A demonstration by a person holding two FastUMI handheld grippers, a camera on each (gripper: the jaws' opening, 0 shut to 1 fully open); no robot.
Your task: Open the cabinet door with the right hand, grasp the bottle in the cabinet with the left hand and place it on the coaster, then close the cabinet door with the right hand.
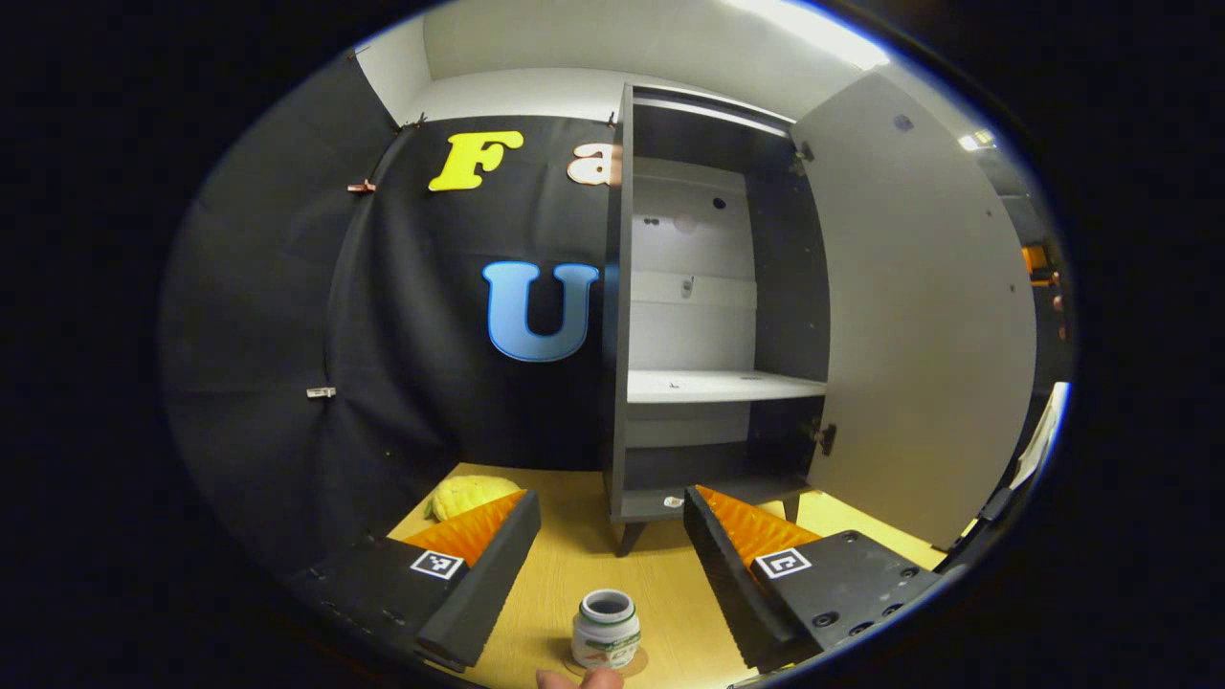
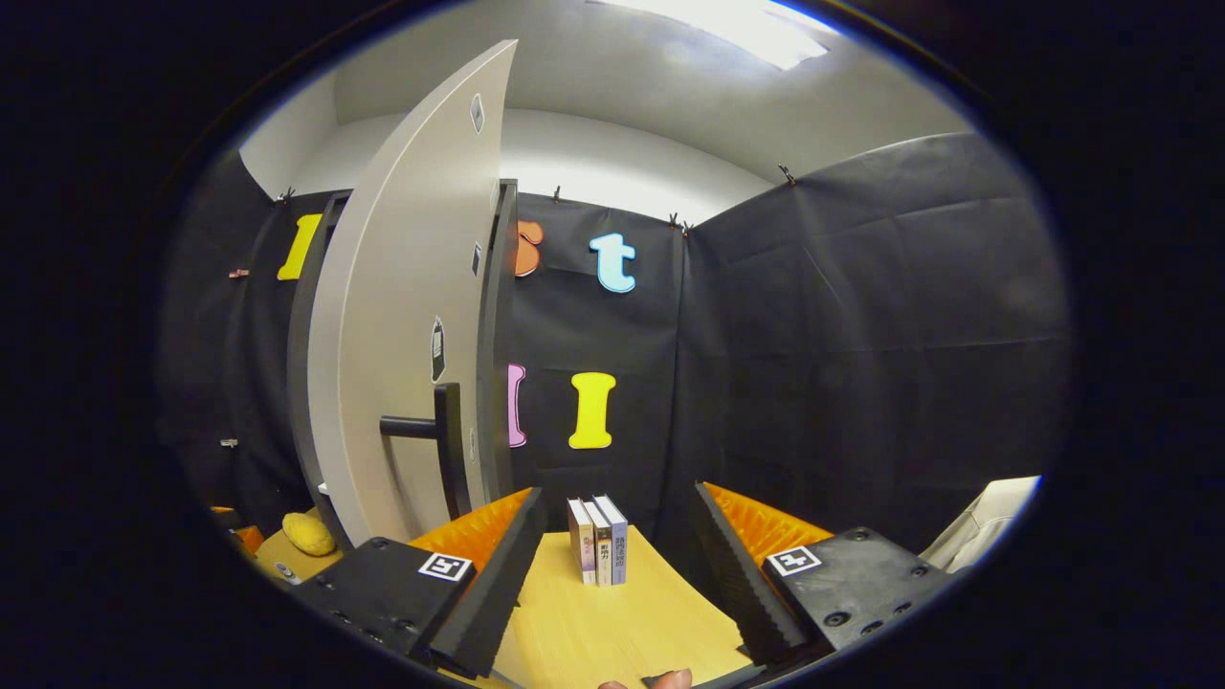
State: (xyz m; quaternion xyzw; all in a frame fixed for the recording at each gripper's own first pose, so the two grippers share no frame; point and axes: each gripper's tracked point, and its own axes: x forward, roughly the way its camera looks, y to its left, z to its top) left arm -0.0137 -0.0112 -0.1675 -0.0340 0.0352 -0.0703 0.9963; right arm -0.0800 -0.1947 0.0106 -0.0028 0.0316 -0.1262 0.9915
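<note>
So my left hand-held gripper (image 1: 612, 565) is spread wide with nothing in it, and the bottle (image 1: 606, 629) stands upright on the coaster (image 1: 639, 660) on the desk (image 1: 660, 584), down between my two fingers but not touched by either. The bottle is white with a green band, and its top looks open and dark. A fingertip (image 1: 584, 678) of mine peeks in at the very bottom edge, just in front of the coaster. Past that, the cabinet (image 1: 713, 316) stands on the desk with its door (image 1: 919, 316) swung out to the right, and I can see a pale shelf (image 1: 723, 385) inside with nothing obvious on it. Something yellow and lumpy (image 1: 466, 496) lies on the desk to the left of the cabinet, near the booth wall. My right hand-held gripper (image 2: 612, 565) is also spread wide and empty, hovering over the desk (image 2: 593, 622). From the right gripper view the cabinet door (image 2: 402, 325) stands ajar to my left, with its dark bar handle (image 2: 433, 431) sticking out toward me, well apart from my fingers. Three books (image 2: 598, 539) stand upright together on the desk ahead, between my fingers and against the wall.
</note>
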